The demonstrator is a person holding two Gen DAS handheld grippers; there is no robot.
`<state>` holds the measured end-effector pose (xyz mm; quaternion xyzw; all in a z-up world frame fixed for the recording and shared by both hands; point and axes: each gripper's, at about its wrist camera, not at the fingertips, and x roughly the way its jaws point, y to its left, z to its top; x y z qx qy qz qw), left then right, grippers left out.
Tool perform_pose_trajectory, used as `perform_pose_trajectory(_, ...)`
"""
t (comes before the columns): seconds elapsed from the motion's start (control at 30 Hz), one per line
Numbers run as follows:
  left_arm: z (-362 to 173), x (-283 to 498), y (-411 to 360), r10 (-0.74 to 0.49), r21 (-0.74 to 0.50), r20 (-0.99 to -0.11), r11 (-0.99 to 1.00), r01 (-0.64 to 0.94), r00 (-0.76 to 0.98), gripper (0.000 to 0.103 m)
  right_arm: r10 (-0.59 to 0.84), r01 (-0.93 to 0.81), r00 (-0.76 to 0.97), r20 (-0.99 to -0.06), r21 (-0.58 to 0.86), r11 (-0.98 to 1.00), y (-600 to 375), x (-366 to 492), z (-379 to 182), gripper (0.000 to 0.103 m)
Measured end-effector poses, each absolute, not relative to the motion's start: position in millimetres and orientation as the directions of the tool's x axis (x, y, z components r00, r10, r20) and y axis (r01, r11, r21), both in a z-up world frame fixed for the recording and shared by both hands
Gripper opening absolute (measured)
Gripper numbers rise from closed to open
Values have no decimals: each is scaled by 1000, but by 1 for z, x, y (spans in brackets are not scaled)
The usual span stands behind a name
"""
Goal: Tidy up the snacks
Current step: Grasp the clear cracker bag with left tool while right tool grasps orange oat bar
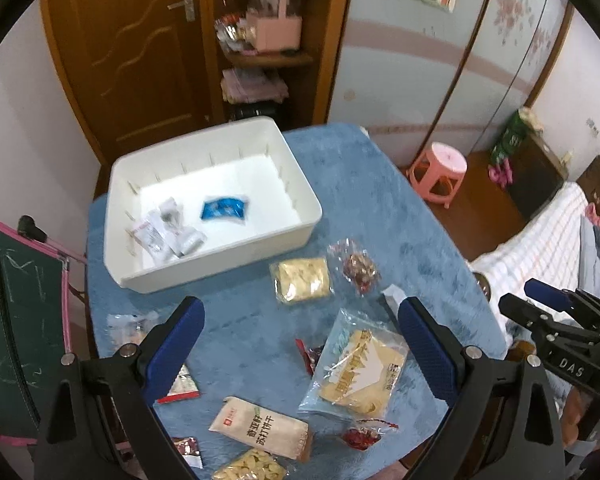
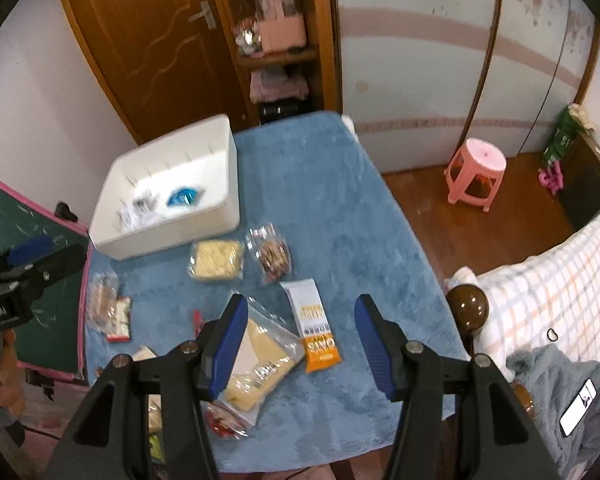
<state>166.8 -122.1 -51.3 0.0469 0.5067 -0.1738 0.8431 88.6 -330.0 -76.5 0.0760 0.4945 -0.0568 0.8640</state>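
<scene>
The white plastic bin (image 1: 288, 216) sits in the upper left of the blue plush tablecloth (image 1: 400, 208), and 2 kinds of snack already lie inside it — a blue packet (image 1: 224, 209) near the middle and a cluster of clear-and-white wrappers (image 1: 168, 228) at its left wall. Just below the bin's lower right corner, on the cloth, lie a pale yellow pastry in clear wrap (image 1: 302, 279) and, beside it to the right, a clear packet of dark red-brown pieces (image 1: 358, 268).

Lower in the left wrist view, a big clear bag of pale crackers (image 1: 356, 376) lies between the fingers of the left gripper (image 1: 300, 316), with a beige soda-cracker packet (image 1: 260, 428) below it and a small red-edged sachet (image 1: 182, 388) by the left finger. That gripper hangs above the cloth, jaws spread, nothing in them.

In the right wrist view, an orange-and-white oat bar (image 2: 314, 324) lies between the blue fingers of the right gripper (image 2: 302, 316), close to the cracker bag's right edge. These jaws also stand apart and empty, above the bar.

A pink stool (image 2: 476, 172) stands on the wooden floor at the upper right; a checked bedcover (image 2: 548, 288) fills the right edge.
</scene>
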Motion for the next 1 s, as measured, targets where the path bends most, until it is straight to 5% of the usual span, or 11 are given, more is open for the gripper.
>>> perform_pose_trajectory(0.8, -230, 251, -191, -101, -52, -991, 892, 449, 86, 97, 149, 36, 141, -979, 155, 987, -351, 172, -270, 58)
perform_pose_trajectory(0.9, -242, 262, -192, -105, -69, -992, 907, 416, 65, 97, 110, -18, 156, -982, 109, 994, -343, 172, -269, 43)
perform_pose_trajectory(1.0, -250, 269, -194, -102, -71, -993, 918, 390, 60, 97, 111, -38, 167, -980, 106, 994, -343, 171, -267, 41)
